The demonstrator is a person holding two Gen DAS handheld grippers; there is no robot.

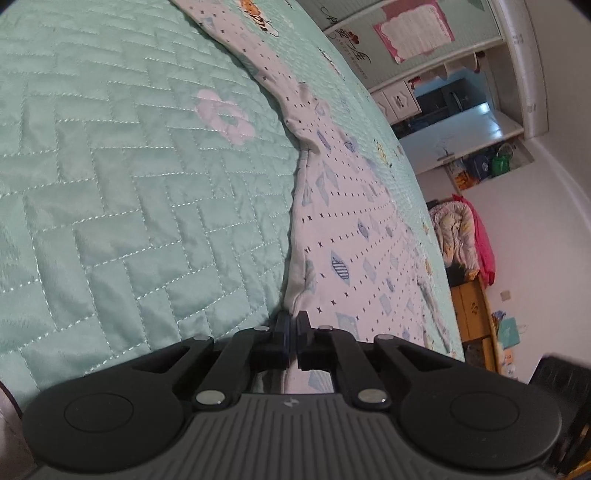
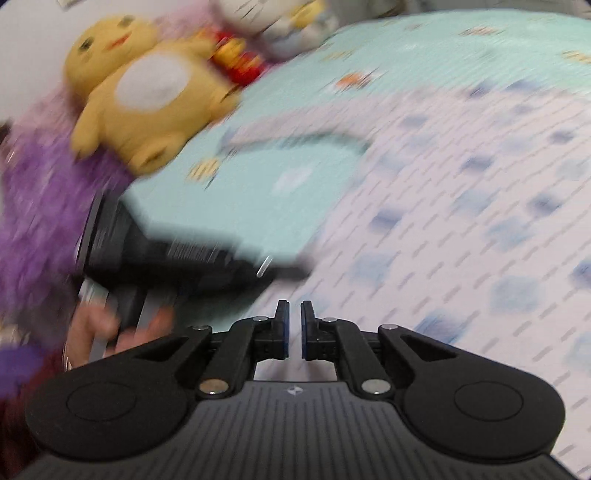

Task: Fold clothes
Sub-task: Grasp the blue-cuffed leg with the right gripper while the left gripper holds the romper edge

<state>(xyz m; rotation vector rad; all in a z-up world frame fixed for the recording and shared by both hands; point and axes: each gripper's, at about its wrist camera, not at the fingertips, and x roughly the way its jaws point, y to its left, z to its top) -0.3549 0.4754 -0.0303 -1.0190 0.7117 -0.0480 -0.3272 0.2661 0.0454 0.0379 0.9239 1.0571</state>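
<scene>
A white garment (image 1: 351, 229) printed with small dark marks and blue shapes lies spread on a mint green quilted bedspread (image 1: 129, 184). My left gripper (image 1: 293, 325) is shut on the garment's near edge, and a fold of white cloth runs down between the pads. In the blurred right wrist view the same garment (image 2: 461, 203) covers the right half, over the bedspread (image 2: 258, 184). My right gripper (image 2: 294, 314) hovers above it, jaws nearly together with a narrow slit and nothing between them. To its left, a hand (image 2: 110, 332) holds the other tool's black body (image 2: 155, 251).
A yellow plush toy (image 2: 147, 99), a white plush (image 2: 266, 22) and a purple fluffy thing (image 2: 37, 206) sit at the bed's far left. Past the bed's edge are a pile of pink and pale cloth (image 1: 476, 236), a wooden cabinet (image 1: 472, 314) and a white desk (image 1: 461, 133).
</scene>
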